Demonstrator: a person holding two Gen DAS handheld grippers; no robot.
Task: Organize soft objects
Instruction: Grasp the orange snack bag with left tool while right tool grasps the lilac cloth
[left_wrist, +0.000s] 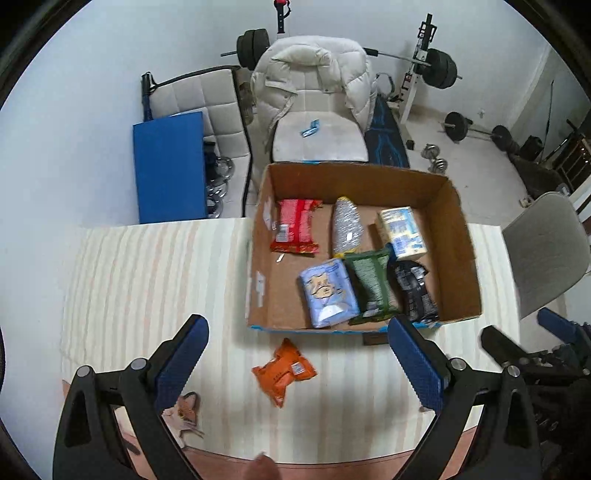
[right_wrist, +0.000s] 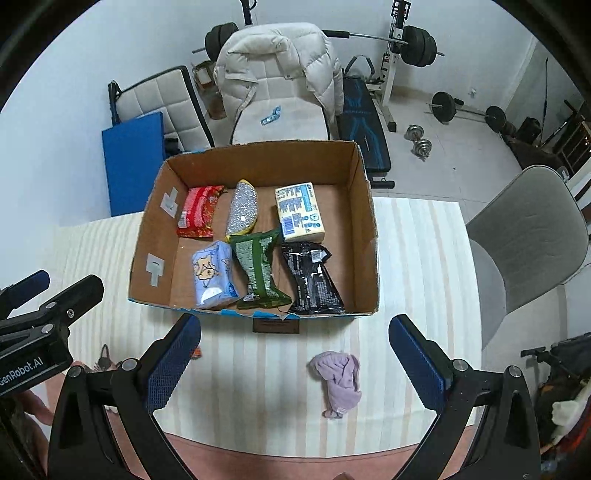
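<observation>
Striped tablecloth (left_wrist: 147, 277) covers the table, with a cardboard box (left_wrist: 458, 236) at frame centre holding six packets, among them a red packet (left_wrist: 295, 225) at its upper left. Left gripper (left_wrist: 295, 362) is spread wide and empty over an orange packet (left_wrist: 282, 371) lying below the box. Right gripper (right_wrist: 295, 362) is likewise released, with a lilac cloth (right_wrist: 340, 380) on the tablecloth between its fingers, below the box.

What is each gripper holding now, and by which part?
Nothing. The left gripper is open above the orange packet, and the right gripper is open above the purple cloth.
</observation>
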